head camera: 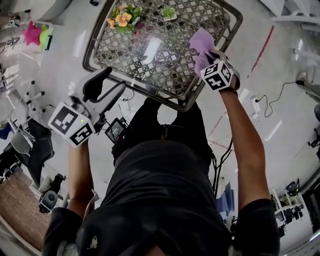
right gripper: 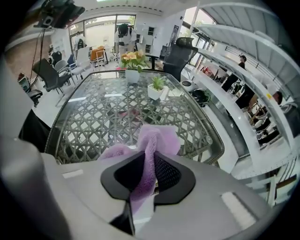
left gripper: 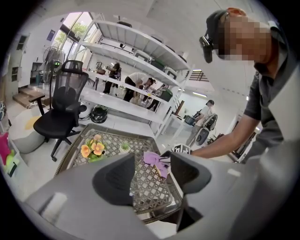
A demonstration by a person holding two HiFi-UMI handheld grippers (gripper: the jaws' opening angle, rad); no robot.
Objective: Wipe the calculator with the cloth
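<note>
My right gripper (head camera: 204, 59) is shut on a purple cloth (head camera: 201, 42), which bunches out past the jaws over the right end of the glass-topped wicker table (head camera: 150, 95). In the right gripper view the cloth (right gripper: 154, 138) runs up between the two black pads (right gripper: 168, 174) and fans out above the table glass (right gripper: 103, 117). My left gripper (head camera: 117, 78) is open with nothing in it, held off the table's front left edge. From the left gripper view the cloth (left gripper: 157, 161) shows between its fingers (left gripper: 115, 180). I cannot make out the calculator; the cloth hides the spot under it.
A pot of orange flowers (head camera: 122, 19) and a small green plant (head camera: 168, 12) stand at the table's far side. A black office chair (left gripper: 63, 108) and white shelving with people beside it stand beyond the table. Cables lie on the floor to the right (head camera: 272, 102).
</note>
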